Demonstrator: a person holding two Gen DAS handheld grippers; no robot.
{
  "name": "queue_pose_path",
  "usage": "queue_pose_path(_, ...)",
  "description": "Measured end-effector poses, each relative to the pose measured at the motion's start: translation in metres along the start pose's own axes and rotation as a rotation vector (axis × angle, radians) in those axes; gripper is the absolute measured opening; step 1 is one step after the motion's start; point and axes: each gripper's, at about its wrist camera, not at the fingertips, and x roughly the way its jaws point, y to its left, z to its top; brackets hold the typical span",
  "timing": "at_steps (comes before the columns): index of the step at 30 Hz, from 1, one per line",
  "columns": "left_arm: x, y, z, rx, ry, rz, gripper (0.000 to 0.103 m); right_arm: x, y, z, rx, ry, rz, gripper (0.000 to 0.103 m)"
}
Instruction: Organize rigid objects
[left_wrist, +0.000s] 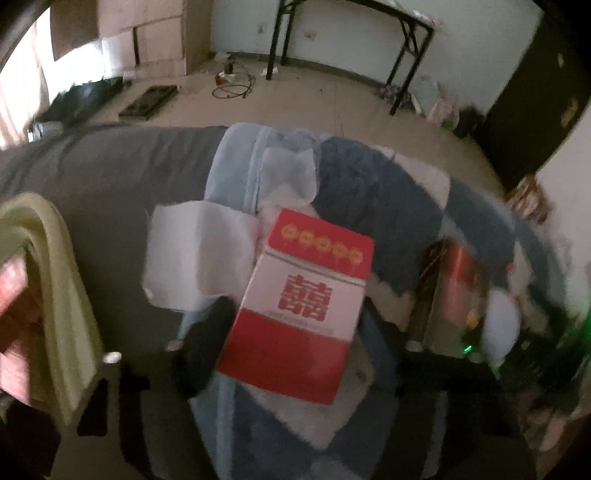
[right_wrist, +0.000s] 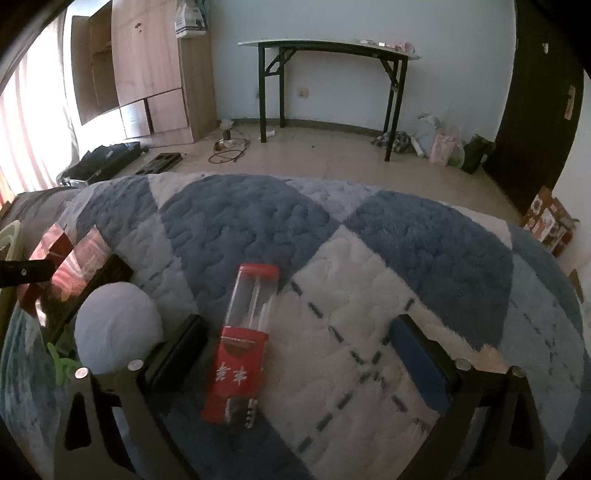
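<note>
Blue-and-white checked blanket (right_wrist: 388, 258) covers the bed: the left gripper (left_wrist: 295, 332) clamps a red-and-white box (left_wrist: 299, 310), while the right gripper (right_wrist: 295, 354), jaws spread, straddles a red-capped clear tube (right_wrist: 243, 339); pale ball (right_wrist: 118, 325) at nine o'clock.

Both grippers are matte black: the left gripper (left_wrist: 291, 343) and right gripper (right_wrist: 299, 350) share silver screws, cut-out frames, and the right one's fingers (right_wrist: 421, 354) wear blue pads.

Left gripper (left_wrist: 291, 325) fingers (left_wrist: 207, 343) clamp red-white box (left_wrist: 295, 306).
</note>
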Motion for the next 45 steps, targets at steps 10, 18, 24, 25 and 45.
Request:
queue_pose_path(10, 0.013, -0.007, -0.001, 0.046, 0.005, 0.044, 0.065, -0.01, 0.026, -0.005, -0.119, -0.059, 0.024, 0.023)
queue_pose_path(18, 0.004, 0.004, 0.002, 0.006, -0.029, -0.036, 0.057, -0.001, -0.001, -0.002, -0.003, -0.047, 0.197, 0.022)
queue_pose_path(24, -0.014, 0.011, 0.005, -0.035, -0.08, -0.106, 0.057, 0.001, -0.007, -0.003, 0.025, -0.047, 0.227, 0.022)
queue_pose_path(25, -0.016, 0.01, 0.005, -0.037, -0.088, -0.1, 0.057, 0.002, -0.007, -0.003, 0.025, -0.047, 0.225, 0.022)
queue_pose_path(45, -0.108, 0.048, -0.008, -0.071, -0.29, 0.107, 0.057, -0.058, -0.013, 0.009, 0.007, -0.189, 0.296, 0.022)
